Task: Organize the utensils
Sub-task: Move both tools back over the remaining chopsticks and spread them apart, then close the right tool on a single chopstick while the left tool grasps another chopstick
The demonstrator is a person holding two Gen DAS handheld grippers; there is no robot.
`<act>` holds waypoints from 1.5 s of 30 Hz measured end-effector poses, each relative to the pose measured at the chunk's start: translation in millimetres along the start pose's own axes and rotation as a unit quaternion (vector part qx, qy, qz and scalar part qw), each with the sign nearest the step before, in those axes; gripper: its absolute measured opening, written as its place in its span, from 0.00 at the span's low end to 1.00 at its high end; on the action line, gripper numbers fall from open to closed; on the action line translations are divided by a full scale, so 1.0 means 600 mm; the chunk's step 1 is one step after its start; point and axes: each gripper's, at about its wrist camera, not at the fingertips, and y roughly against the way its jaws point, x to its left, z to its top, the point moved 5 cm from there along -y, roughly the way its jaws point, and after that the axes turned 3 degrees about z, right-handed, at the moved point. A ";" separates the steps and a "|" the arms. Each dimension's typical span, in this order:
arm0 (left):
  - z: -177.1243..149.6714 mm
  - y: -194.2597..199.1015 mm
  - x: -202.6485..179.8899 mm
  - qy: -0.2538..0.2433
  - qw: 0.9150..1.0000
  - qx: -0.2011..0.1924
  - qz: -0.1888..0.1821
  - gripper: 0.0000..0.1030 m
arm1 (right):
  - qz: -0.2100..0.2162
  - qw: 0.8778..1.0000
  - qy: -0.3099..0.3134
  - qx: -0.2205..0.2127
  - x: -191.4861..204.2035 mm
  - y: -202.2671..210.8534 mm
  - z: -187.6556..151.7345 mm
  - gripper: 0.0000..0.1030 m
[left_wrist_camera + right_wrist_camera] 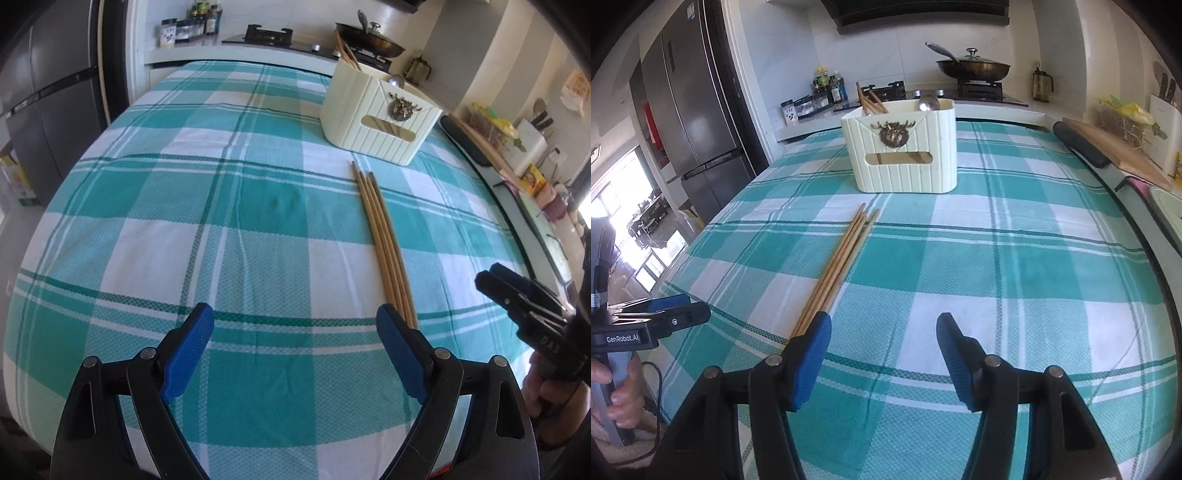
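Observation:
Three wooden chopsticks (pixel 384 243) lie side by side on the teal checked tablecloth (pixel 221 206), pointing at a cream utensil holder (pixel 380 114). The holder has chopsticks (pixel 345 51) and a metal spoon (pixel 396 79) in it. My left gripper (pixel 295 325) is open and empty, its right finger beside the chopsticks' near ends. My right gripper (pixel 882 332) is open and empty, its left finger over the near ends of the chopsticks (pixel 838 266). The holder (pixel 905 147) stands beyond them. Each gripper shows at the edge of the other's view, the right (pixel 517 295) and the left (pixel 665 314).
A stove with a lidded wok (pixel 973 66) is behind the table. A dark fridge (pixel 698 110) stands at the left. A cutting board (pixel 1115 151) and a knife block (pixel 1163 99) line the counter at the right. Bottles (pixel 827 86) stand by the stove.

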 end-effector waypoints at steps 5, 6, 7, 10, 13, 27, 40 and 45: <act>0.004 -0.009 0.002 -0.007 1.000 -0.005 0.011 0.88 | 0.001 0.999 0.001 0.036 0.021 -0.073 0.019 0.59; 0.005 -0.010 0.004 -0.007 1.000 -0.006 0.015 0.88 | 0.003 0.999 -0.004 0.043 0.024 -0.086 0.023 0.59; 0.006 -0.011 0.007 -0.006 1.000 -0.007 0.017 0.88 | 0.003 0.999 -0.008 0.049 0.026 -0.099 0.025 0.59; 0.007 -0.011 0.019 0.000 1.000 -0.010 0.026 0.88 | -0.001 0.998 -0.017 0.067 0.032 -0.132 0.031 0.59; 0.006 -0.014 0.033 0.007 0.999 -0.008 0.032 0.88 | -0.010 0.997 -0.013 0.081 0.039 -0.156 0.032 0.59; 0.001 -0.036 0.014 -0.008 0.999 0.009 0.031 0.88 | -0.048 0.995 0.008 0.087 0.022 -0.154 0.028 0.58; 0.023 -0.054 -0.027 -0.031 0.999 0.023 0.001 0.88 | -0.074 0.994 0.037 0.077 0.014 -0.151 0.026 0.21; 0.052 -0.088 -0.055 -0.050 0.998 0.026 -0.003 0.88 | -0.085 0.994 0.031 0.064 -0.021 -0.126 0.009 0.20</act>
